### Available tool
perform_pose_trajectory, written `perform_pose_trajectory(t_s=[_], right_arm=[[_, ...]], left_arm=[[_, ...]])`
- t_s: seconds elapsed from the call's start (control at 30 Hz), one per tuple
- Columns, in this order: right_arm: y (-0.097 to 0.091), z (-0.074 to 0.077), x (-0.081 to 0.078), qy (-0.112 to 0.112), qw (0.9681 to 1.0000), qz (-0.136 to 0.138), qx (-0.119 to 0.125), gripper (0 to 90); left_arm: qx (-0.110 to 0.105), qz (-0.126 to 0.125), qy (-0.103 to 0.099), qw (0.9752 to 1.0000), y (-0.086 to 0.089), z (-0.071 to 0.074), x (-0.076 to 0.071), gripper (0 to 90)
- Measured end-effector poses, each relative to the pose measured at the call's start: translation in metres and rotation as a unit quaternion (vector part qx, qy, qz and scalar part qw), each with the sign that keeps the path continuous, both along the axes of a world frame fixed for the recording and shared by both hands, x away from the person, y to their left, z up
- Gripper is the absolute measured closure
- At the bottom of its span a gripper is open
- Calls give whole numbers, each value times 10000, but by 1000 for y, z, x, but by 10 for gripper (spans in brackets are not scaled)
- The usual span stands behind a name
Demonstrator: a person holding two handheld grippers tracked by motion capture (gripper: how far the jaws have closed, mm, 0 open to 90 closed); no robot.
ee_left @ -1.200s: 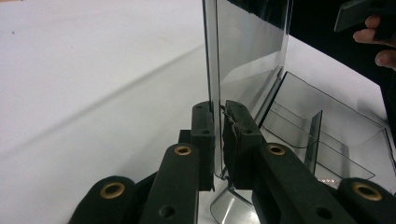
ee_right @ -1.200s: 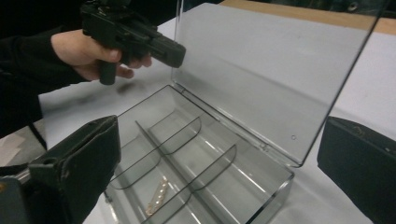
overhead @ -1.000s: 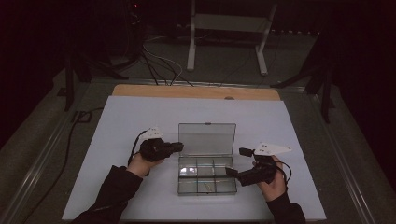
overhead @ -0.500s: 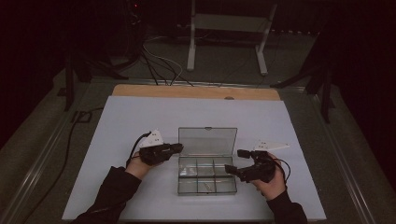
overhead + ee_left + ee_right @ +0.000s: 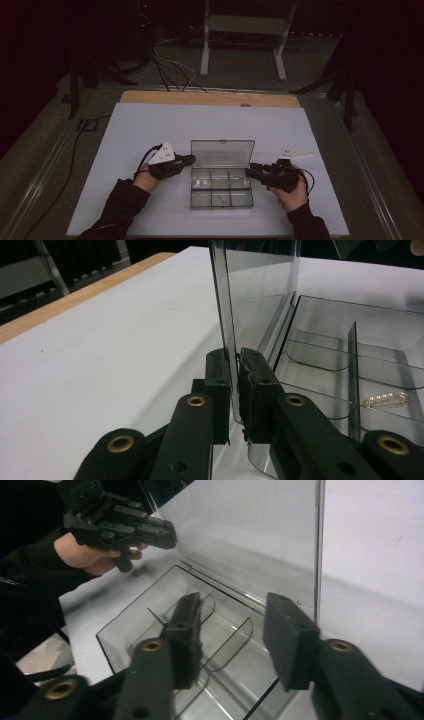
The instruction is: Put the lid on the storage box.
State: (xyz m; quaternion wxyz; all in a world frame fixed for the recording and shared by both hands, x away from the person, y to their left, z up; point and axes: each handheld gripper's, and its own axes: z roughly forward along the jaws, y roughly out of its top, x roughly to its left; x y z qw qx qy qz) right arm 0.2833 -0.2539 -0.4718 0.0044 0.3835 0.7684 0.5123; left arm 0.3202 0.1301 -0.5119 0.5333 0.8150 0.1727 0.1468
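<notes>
We hold a pair of black tongs in each hand over a white table [image 5: 150, 125]. Between the two tongs sits a clear plastic box [image 5: 221, 187] with little rooms inside, and its lid [image 5: 222, 153] stands straight up at the far side. Our left tongs [image 5: 189, 160] are pinched tight on the left edge of the lid; in the left gripper view the two pads [image 5: 252, 385] squeeze the thin clear wall from both sides. Just past those tongs, inside one little room of the box, lies a small gold pin with pearls [image 5: 386, 399]. Our right tongs [image 5: 251, 170] sit at the right side of the box, with the tips over its right edge. Their jaws have just been closing, but they are still apart. In the right gripper view one jaw is down inside the box and the other is outside its right wall, with the wall between them, and the pads do not press on it. Across the box from these tongs we see our left hand [image 5: 95, 560].
</notes>
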Motion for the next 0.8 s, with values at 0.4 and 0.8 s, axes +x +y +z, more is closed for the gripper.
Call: perform_pose_trajectory(t_s=[0.4,0.8], right_arm=[[-7,-6,5,368,9993,-17,88,900],[-6,-6,5,404,9992,-11,79,900]], left_arm=[[149,-234,-381,9989,1,0,-7,863],[217,-317,-480,9981,3,-1,-14,852]])
